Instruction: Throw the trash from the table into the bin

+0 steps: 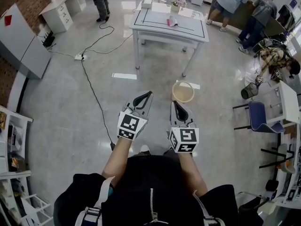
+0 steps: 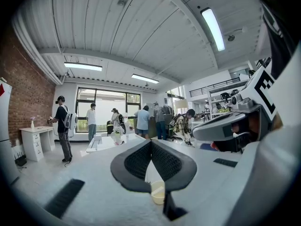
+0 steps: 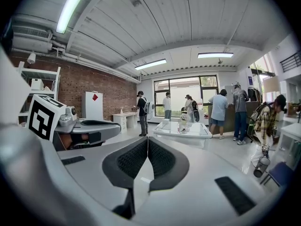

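Glossy grey floor [image 1: 70, 126] spreads across a large workshop room, with a brick wall [image 3: 101, 86] on one side and tall windows at the far end. From the head view I look steeply down past my own forearms, with a gripper held in each hand, side by side above the floor.

My left gripper [image 1: 149, 93] has its two black jaws pressed together at the tips, with nothing between them. In the left gripper view the ribbed pads of the left gripper [image 2: 151, 141] meet in a point. My right gripper [image 1: 174, 102] is closed tip to tip in the same way and is empty. The right gripper view shows the right gripper [image 3: 147, 138] with its pads touching.

A pale woven bin [image 1: 183, 92] stands on the floor just ahead of my right gripper's tip, between me and the table. In the left gripper view the bin [image 2: 158, 192] shows low down, beneath the closed jaws.

Well beyond the bin stands a white table [image 1: 155, 26] whose top is marked with a black rectangle. A small pinkish piece of trash [image 1: 172, 21] lies near the middle of the tabletop. A flower pot [image 1: 177, 2] sits by the table's far edge, and a white box [image 1: 146, 4] sits at its far left corner.

A black cable [image 1: 94, 95] runs across the floor from a power strip [image 1: 80, 57] toward me. Several people [image 1: 233, 1] stand past the table, and a blue chair [image 1: 259, 116] stands off to my right.
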Available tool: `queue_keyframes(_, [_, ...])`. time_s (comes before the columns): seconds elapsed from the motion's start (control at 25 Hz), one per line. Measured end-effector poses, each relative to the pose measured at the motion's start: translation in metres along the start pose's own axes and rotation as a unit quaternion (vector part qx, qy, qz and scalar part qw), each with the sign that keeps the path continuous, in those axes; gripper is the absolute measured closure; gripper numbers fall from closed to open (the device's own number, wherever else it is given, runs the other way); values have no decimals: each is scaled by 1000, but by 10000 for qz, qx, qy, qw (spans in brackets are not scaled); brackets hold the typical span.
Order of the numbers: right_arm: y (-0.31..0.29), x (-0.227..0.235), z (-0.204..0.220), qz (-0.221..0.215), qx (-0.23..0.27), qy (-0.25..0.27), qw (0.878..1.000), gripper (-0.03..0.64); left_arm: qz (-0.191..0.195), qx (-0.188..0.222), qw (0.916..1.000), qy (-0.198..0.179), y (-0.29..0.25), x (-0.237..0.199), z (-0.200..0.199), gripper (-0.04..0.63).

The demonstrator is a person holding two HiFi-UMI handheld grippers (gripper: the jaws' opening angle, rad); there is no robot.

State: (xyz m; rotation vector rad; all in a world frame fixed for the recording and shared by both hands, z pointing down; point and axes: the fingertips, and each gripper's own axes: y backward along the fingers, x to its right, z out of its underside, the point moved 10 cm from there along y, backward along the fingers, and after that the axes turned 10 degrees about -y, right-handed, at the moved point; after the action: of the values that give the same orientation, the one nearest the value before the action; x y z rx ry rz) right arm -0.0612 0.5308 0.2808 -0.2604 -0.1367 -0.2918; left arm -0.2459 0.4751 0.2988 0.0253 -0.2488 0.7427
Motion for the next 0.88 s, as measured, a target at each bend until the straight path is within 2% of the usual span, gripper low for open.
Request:
queue_keyframes(0.6, [-15,-3,0,-18,-90,-26,10000,606,64,-77,9999,-34,-4,-9,3,591])
queue_keyframes(0.88, [-19,-2,5,-64,-274,-19,9996,606,102,-159,9998,118,-14,-11,10,591])
